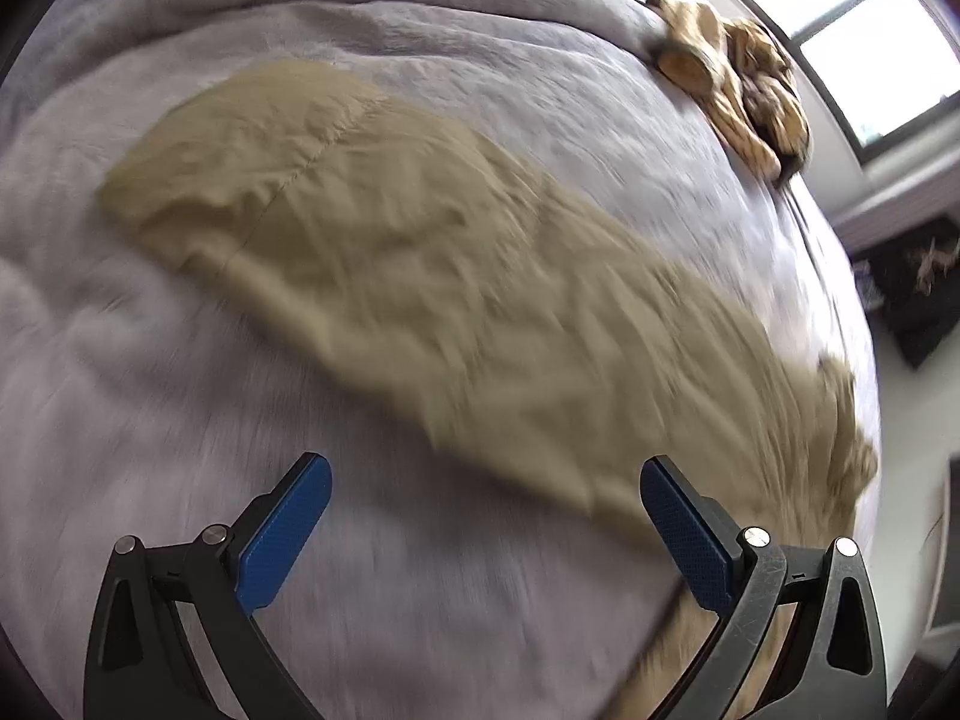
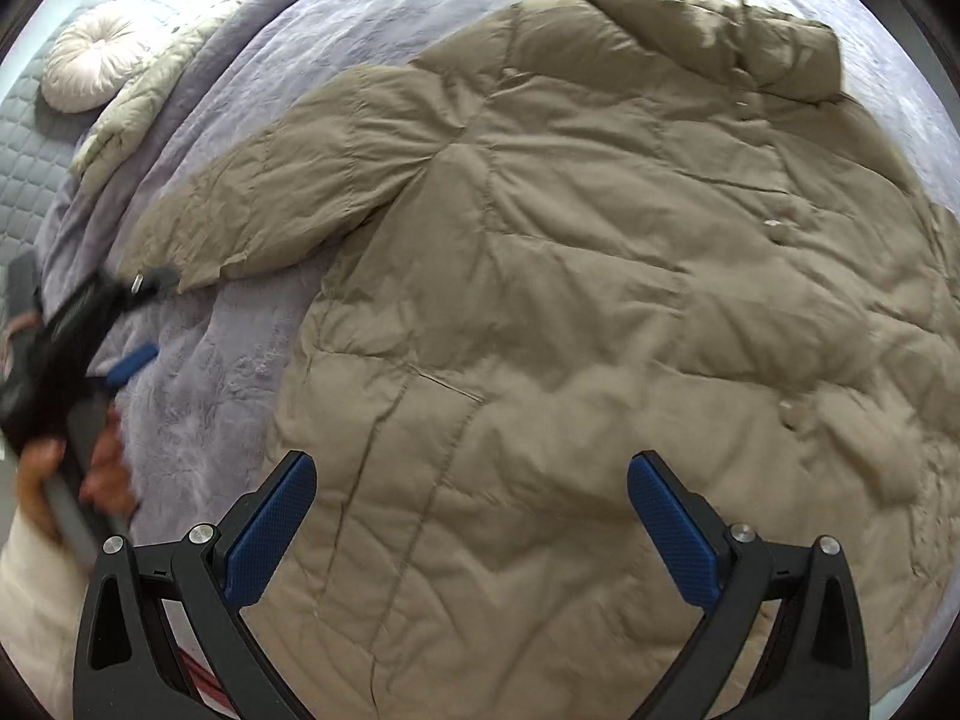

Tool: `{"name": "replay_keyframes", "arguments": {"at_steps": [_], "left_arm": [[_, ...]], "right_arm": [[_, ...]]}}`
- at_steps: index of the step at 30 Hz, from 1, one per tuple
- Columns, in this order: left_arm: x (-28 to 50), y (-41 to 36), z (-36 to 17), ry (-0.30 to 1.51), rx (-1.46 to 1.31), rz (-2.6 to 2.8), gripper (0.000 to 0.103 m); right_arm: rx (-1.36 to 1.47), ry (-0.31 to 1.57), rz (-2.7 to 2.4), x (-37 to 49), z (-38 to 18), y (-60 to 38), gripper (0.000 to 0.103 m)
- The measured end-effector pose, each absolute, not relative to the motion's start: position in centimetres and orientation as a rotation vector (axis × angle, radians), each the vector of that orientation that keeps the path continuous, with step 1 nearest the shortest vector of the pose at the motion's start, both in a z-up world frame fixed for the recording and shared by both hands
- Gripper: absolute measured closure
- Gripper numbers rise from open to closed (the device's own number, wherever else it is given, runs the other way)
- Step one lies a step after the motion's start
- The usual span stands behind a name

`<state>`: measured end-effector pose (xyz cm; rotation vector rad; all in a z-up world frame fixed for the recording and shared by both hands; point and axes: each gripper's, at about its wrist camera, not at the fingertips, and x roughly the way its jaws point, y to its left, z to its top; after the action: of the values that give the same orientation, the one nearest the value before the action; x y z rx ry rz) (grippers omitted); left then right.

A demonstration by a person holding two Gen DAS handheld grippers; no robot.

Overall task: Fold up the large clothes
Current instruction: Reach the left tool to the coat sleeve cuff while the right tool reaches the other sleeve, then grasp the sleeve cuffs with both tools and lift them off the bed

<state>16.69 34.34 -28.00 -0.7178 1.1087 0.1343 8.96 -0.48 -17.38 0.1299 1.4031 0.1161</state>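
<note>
Lying spread flat on the bed's lavender quilted bedspread [image 2: 240,360] is a large khaki padded coat [image 2: 570,300], front side up, its collar toward 1 o'clock in the right wrist view and one sleeve stretched out toward 9 o'clock. A row of small pale snaps runs down the front at 3 o'clock.

Right hand-held gripper [image 2: 471,525]: blue-padded fingers spread wide, grasping nothing, hovering over the coat's lower body at 6 o'clock.

Left hand-held gripper [image 1: 486,531]: fingers likewise spread wide and empty, positioned above bare bedspread, with the sleeve's edge just beside its 3 o'clock finger. The left wrist view is blurred; the sleeve runs from 10 o'clock down to 4 o'clock. In the right wrist view this gripper appears at 9 o'clock, near the sleeve's cuff, with the person's hand [image 2: 102,468] on its handle.

A round white tufted cushion [image 2: 90,66] sits at 10 o'clock beside a cream quilted item [image 2: 150,96]. A tan plush toy [image 1: 738,78] rests at the bed's edge, 1 o'clock in the left wrist view, below a window [image 1: 852,18].
</note>
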Motion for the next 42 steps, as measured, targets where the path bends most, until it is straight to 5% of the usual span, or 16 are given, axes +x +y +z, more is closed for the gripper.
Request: {"name": "replay_keyframes", "arguments": {"at_steps": [9,10,11,13,14,18,20,22,23,33,42], "left_arm": [[21.7,38.6,-29.6,0.991,-0.796,0.225,0.0],[22.0,38.8,-29.5,0.975,-0.805,0.246,0.011],[22.2,39.2,-29.4,0.962,-0.808,0.274,0.044],[22.4,39.6,-29.5,0.963,-0.833,0.23,0.09],[22.3,40.1,-29.5,0.948,-0.868,0.186,0.092],[21.9,41.1,-27.1,0.89,-0.828,0.168,0.092],[21.9,41.5,-25.9,0.865,-0.827,0.146,0.092],[21.7,41.6,-24.9,0.847,-0.817,0.12,0.092],[21.9,41.4,-24.2,0.838,-0.799,0.102,0.092],[22.2,34.4,-16.4,0.726,-0.671,-0.16,0.092],[24.0,17.9,-10.3,0.681,-0.52,-0.553,0.092]], "right_arm": [[0.121,1.287,0.17,12.0,-18.2,0.8,0.0],[0.123,1.276,0.174,12.7,-18.2,0.9,0.0],[0.127,1.268,0.172,13.7,-18.4,0.8,0.0],[0.154,1.251,0.171,15.2,-18.3,0.8,0.0],[0.182,1.233,0.174,16.3,-18.4,0.6,0.0],[0.295,1.188,0.178,19.0,-18.5,0.2,0.006],[0.376,1.179,0.184,20.4,-19.1,-0.1,0.039],[0.469,1.207,0.21,21.7,-20.5,-0.1,0.091],[0.511,1.214,0.222,22.1,-21.2,-0.1,0.096],[0.625,1.313,0.26,22.4,-27.8,2.2,0.101],[0.7,1.291,0.328,20.8,-25.2,-1.4,0.102]]}}
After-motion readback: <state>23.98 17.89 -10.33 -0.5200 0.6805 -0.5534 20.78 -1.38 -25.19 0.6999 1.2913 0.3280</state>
